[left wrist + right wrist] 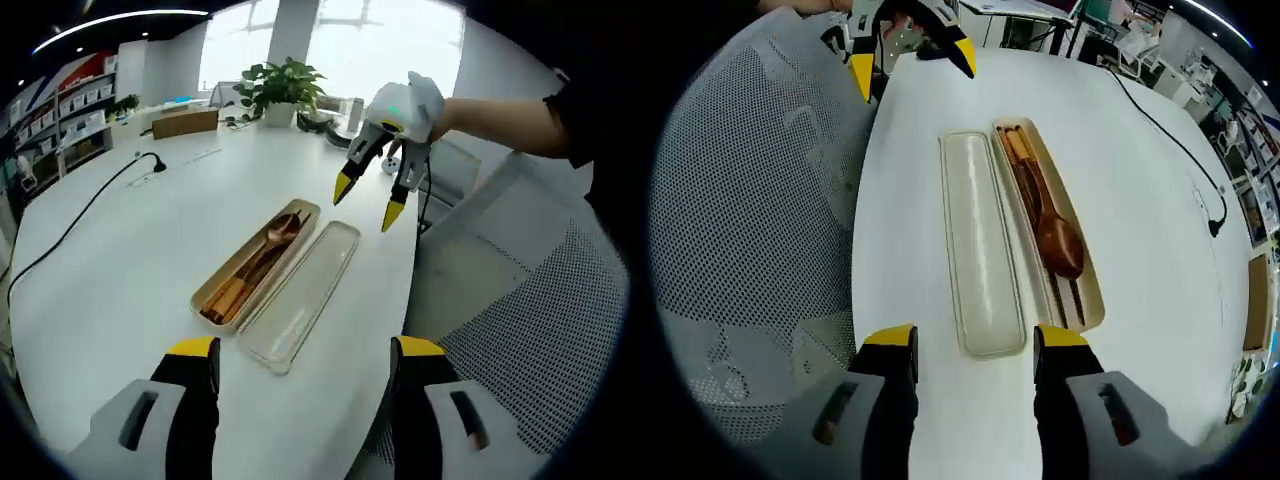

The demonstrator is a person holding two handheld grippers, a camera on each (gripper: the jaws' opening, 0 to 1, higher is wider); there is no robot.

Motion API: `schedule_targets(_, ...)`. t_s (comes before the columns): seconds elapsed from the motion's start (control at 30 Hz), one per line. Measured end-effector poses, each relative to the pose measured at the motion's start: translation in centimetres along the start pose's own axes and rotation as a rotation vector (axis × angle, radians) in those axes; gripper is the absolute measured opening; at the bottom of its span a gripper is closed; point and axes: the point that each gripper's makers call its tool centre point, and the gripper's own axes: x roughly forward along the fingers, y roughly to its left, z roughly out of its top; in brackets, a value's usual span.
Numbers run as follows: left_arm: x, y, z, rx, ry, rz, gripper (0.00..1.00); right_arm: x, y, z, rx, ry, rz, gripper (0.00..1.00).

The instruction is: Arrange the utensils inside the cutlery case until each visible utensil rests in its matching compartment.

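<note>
case point(1081, 290): near the table's point(120, 290) edge, wooden spoon point(1052, 228) and chopsticks point(1065, 290) inside
lid point(982, 255): flat, touching the case
left gripper point(300, 362): fingers apart, nothing held
right gripper point(975, 350): fingers apart, nothing held

Both grippers, the left gripper point(305, 362) and the right gripper point(975, 350), had grey bodies, black jaws and yellow tips; the person wore a black sleeve point(575, 110).
</note>
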Motion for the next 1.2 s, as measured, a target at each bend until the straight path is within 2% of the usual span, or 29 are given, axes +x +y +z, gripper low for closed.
schedule_targets(0.13, 1.7, 0.1, -0.4, -0.002, 0.019, -0.023, 0.70, 0.8, -0.5, -0.2, -0.017, -0.006, -0.017, 0.40)
schedule_targets(0.33, 2.9, 0.3, -0.9, 0.011, 0.055, -0.033, 0.68, 1.6, -0.9, -0.8, -0.011, -0.010, -0.012, 0.44)
schedule_targets(0.47, 3.2, 0.4, -1.0, 0.018, 0.057, -0.029, 0.68, 1.6, -1.2, -0.4, 0.029, -0.043, -0.019, 0.44)
schedule_targets(0.6, 3.5, 0.5, -1.0, 0.019, 0.059, -0.028, 0.66, 1.7, -1.1, -0.2, -0.006, -0.026, -0.026, 0.43)
schedule_targets(0.87, 4.4, 0.2, -1.1, 0.050, 0.067, -0.028, 0.64, 2.3, -1.0, -0.3, -0.021, 0.003, 0.000, 0.43)
schedule_targets(1.0, 4.6, -0.3, -0.6, 0.038, 0.037, -0.054, 0.67, 2.6, -0.8, -0.2, -0.018, 0.003, 0.009, 0.41)
schedule_targets(1.1, 4.7, -0.1, -0.8, 0.075, 0.039, -0.040, 0.66, 2.9, -0.6, -0.5, -0.026, 0.021, 0.021, 0.41)
schedule_targets(1.2, 4.7, 0.0, -0.8, 0.088, 0.050, -0.040, 0.65, 2.9, -0.7, -0.4, -0.011, 0.012, 0.023, 0.42)
